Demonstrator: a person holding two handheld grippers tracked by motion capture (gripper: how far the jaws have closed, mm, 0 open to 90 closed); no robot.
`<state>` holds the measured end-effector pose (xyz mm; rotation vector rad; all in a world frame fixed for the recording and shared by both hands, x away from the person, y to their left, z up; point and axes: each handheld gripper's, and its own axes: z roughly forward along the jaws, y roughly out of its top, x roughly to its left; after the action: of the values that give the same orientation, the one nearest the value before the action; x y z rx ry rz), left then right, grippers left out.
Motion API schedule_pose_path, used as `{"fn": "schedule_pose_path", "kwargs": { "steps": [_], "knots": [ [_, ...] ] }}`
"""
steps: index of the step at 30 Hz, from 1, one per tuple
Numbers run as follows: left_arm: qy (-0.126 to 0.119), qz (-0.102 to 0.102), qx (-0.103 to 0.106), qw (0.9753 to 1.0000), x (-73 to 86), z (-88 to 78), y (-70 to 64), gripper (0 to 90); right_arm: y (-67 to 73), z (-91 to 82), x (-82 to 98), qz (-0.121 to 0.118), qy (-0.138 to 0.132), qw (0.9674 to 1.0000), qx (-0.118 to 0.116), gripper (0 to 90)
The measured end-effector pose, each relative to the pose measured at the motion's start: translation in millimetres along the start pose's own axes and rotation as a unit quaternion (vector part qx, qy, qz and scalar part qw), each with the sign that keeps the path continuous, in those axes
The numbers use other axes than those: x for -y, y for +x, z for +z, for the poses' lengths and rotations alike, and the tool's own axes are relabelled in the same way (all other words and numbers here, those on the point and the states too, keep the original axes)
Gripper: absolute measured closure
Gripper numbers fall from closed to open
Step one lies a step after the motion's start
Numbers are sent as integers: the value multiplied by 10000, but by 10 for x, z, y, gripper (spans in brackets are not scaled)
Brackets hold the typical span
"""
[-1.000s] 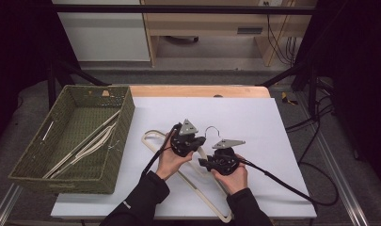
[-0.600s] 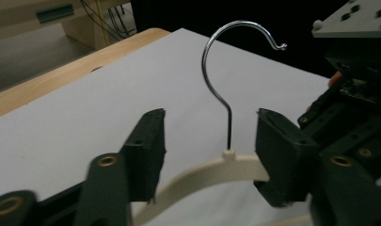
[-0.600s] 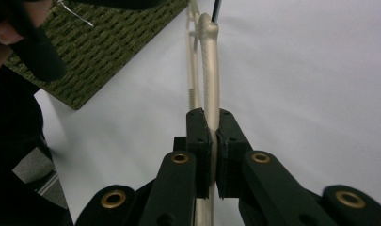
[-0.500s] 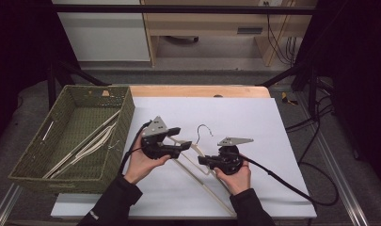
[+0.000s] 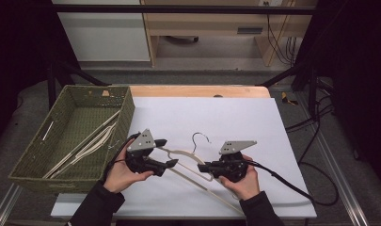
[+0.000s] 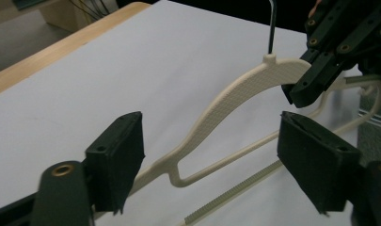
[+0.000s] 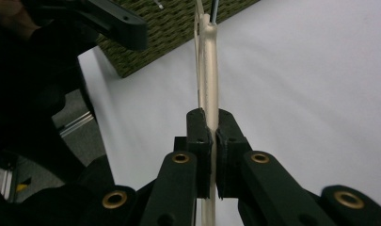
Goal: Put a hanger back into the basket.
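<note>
We see the right hand-held gripper [image 5: 201,167] clamped on the cream hanger [image 5: 188,155] just above the white counter [image 5: 235,122], while the left hand-held gripper [image 5: 171,163], its jaws having just been opening, stands wide beside the hanger's arm without pressing it.

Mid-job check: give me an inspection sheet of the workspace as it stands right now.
Surface: white table top, wooden strip at its far edge.
Job's things: cream hanger lifted at its neck; more hangers in the green basket.
Clutter: nothing seen.
Grippers: right gripper shut on the cream hanger; left gripper open, jaws just opened, hanger arm between them untouched.
Cables: black cable trails off the right gripper.
Surroundings: dark frame, cabinet behind.
</note>
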<state>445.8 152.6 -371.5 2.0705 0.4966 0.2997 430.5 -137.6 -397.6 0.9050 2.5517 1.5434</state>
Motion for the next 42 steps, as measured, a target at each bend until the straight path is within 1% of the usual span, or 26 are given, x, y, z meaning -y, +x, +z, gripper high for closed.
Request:
{"fn": "schedule_pose_path", "kwargs": {
  "steps": [1, 2, 3, 5, 6, 7, 9, 10, 12, 15, 18, 19, 20, 21, 22, 24, 26, 28, 30, 33, 35, 36, 37, 38, 40, 42],
  "knots": [
    [40, 50, 34, 10000, 9, 12, -13, 257, 21, -1, 2, -75, 39, 9999, -73, 872],
    [84, 88, 49, 9999, 20, 30, -25, 263, 44, 1, 4, -112, 69, 9999, -105, 872],
    [149, 112, 109, 9998, 32, 47, -32, 276, 64, 5, 7, -135, 88, 9998, -140, 872],
    [221, 144, 196, 9995, 56, 83, -40, 327, 98, 10, 14, -205, 129, 9995, -220, 872],
    [271, 183, 258, 9991, 69, 107, -47, 358, 112, 17, 17, -241, 153, 9993, -258, 872],
    [294, 222, 307, 9988, 77, 120, -52, 407, 128, 24, 17, -278, 187, 9990, -299, 872],
    [334, 311, 439, 9980, 94, 153, -79, 487, 142, 31, 19, -296, 215, 9987, -365, 872],
    [380, 368, 450, 9976, 96, 159, -89, 523, 148, 36, 21, -305, 230, 9985, -403, 872],
    [459, 553, 434, 9965, 99, 165, -114, 626, 150, 37, 30, -326, 292, 9981, -424, 871],
    [521, 729, 328, 9954, 103, 161, -145, 663, 149, 44, 38, -338, 323, 9980, -437, 870],
    [540, 771, 278, 9952, 119, 144, -169, 682, 138, 52, 37, -381, 330, 9979, -413, 867],
    [522, 749, 268, 9955, 126, 135, -177, 692, 135, 52, 37, -415, 343, 9978, -395, 859],
    [553, 743, 285, 9953, 136, 127, -181, 705, 138, 52, 38, -379, 334, 9982, -326, 843],
    [565, 724, 298, 9953, 139, 124, -183, 732, 132, 51, 38, -399, 285, 9986, -177, 802],
    [564, 649, 377, 9956, 142, 117, -187, 747, 130, 51, 36, -405, 259, 9988, -118, 787],
    [567, 562, 466, 9957, 141, 99, -202, 776, 119, 44, 30, -469, 163, 9987, 86, 767],
    [536, 563, 430, 9960, 138, 88, -226, 786, 114, 38, 23, -483, 110, 9987, 149, 743],
    [513, 499, 465, 9964, 136, 76, -254, 800, 116, 29, 21, -542, 23, 9982, 261, 706],
    [437, 380, 569, 9967, 143, 78, -290, 821, 113, 18, 16, -606, -45, 9975, 372, 656],
    [412, 331, 696, 9962, 147, 90, -332, 853, 111, 11, 16, -712, -114, 9959, 538, 564],
    [421, 311, 672, 9964, 145, 94, -352, 863, 107, 7, 22, -769, -100, 9947, 680, 528],
    [433, 264, 675, 9964, 146, 90, -353, 863, 105, 2, 25, -750, -104, 9947, 699, 520],
    [456, 262, 650, 9965, 149, 82, -349, 864, 101, -13, 29, -730, -142, 9950, 668, 497],
    [442, 233, 625, 9968, 152, 72, -342, 863, 103, -33, 28, -741, -165, 9947, 691, 468],
    [360, 134, 551, 9977, 157, 50, -324, 863, 106, -87, 22, -714, -244, 9939, 801, 402],
    [281, 30, 416, 9987, 150, 14, -298, 863, 93, -150, 27, -653, -365, 9934, 874, 340]
  ]
}}
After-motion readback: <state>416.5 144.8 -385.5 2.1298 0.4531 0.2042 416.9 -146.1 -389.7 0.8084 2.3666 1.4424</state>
